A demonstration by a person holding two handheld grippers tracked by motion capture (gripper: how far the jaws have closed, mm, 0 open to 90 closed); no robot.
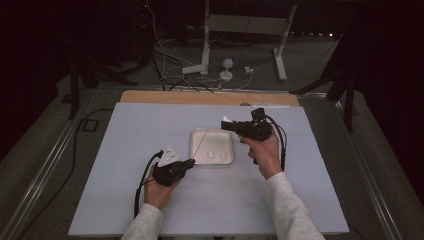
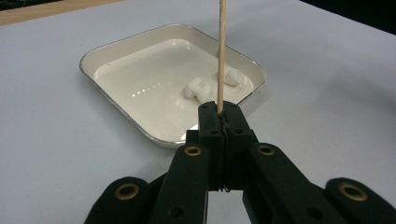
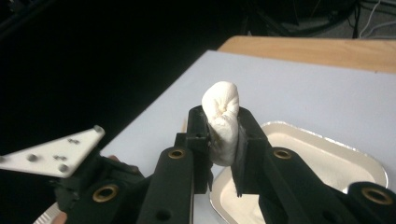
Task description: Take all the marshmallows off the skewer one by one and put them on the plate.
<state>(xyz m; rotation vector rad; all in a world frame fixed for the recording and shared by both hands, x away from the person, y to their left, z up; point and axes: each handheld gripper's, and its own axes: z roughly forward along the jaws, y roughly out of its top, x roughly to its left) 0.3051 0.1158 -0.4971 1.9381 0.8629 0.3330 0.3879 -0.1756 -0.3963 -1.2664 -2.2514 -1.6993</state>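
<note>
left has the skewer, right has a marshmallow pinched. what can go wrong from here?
1. The right gripper squeezes the marshmallow visibly flat; it may tear or stick to the pads.
2. The left gripper clamps the thin skewer only at its base; pushing the marshmallow on could tilt, slip or snap it.
3. The skewer leans over the tray; a missed thrust could knock the pieces there.

Dim lab: floor cables (image 1: 165, 65), metal stand legs (image 1: 240, 45), dark surroundings.
</note>
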